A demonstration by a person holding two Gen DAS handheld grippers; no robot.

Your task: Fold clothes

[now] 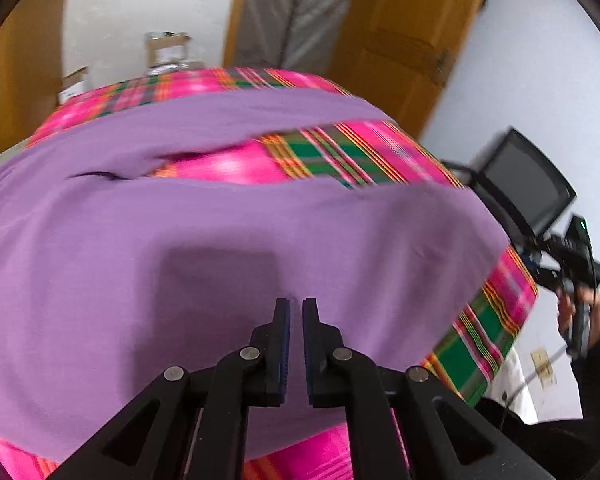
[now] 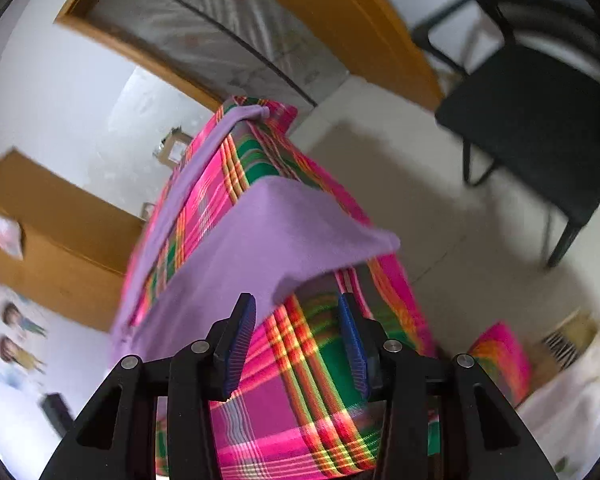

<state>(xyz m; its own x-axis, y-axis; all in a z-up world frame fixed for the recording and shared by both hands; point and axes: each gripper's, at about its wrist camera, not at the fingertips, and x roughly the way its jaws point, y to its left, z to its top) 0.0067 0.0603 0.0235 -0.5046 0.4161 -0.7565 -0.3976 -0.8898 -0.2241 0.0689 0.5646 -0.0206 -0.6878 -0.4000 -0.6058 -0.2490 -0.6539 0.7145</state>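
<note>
Since the soft lilac knit garment (image 1: 204, 240) drapes limply over the table's pink-and-green plaid cloth (image 1: 340, 152), it should handle light and floppy; its hanging corner (image 2: 364, 240) looks the best hold. Left tongs (image 1: 296, 308) are nearly closed, empty; right tongs (image 2: 296, 312) gape wide, empty.

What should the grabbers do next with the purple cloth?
Probably the open right gripper should move onto the loose corner of the purple cloth ahead of it and close. Its jaws hold nothing, that corner hangs off the plaid-covered table, and the left gripper is nearly shut over the cloth.
</note>
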